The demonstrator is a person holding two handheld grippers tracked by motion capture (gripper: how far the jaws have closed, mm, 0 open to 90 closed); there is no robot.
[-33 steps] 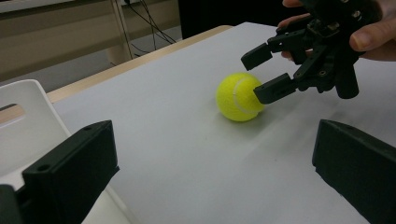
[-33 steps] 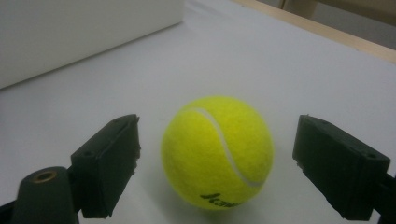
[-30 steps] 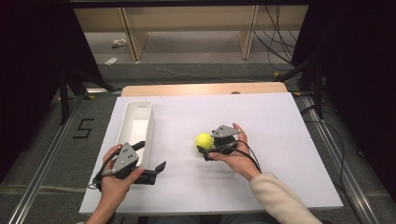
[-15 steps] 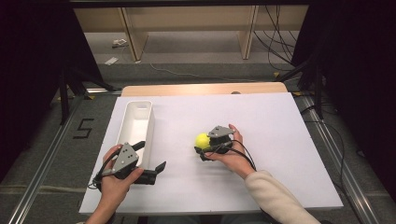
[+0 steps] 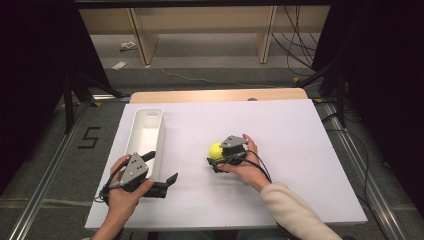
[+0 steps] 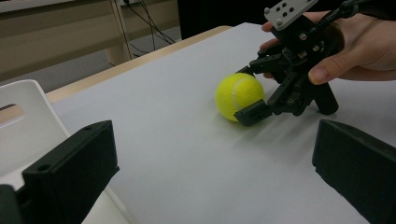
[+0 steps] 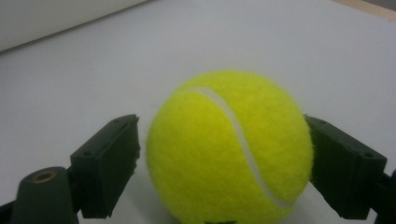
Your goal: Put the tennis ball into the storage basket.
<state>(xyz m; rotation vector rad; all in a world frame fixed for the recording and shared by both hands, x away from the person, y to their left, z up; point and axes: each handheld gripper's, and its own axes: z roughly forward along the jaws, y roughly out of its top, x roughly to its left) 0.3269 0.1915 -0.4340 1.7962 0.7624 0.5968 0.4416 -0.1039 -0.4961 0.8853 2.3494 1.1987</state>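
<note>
tennis ball [image 5: 216, 151] resting on the white tabletop [image 5: 290, 130], near its middle, right of the white bin [image 5: 145, 135]. right gripper [image 5: 214, 159] low around it, fingers [image 7: 106, 168] spread to either side; one looks to touch the felt, the other just off it, not clamped. left gripper [image 5: 161, 167] beside the bin's near end, fingers [image 6: 70, 172] wide apart, holding nothing.

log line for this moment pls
right gripper: open, jaws astride tennis ball, small gap | left gripper: open, idle beside white bin
</note>
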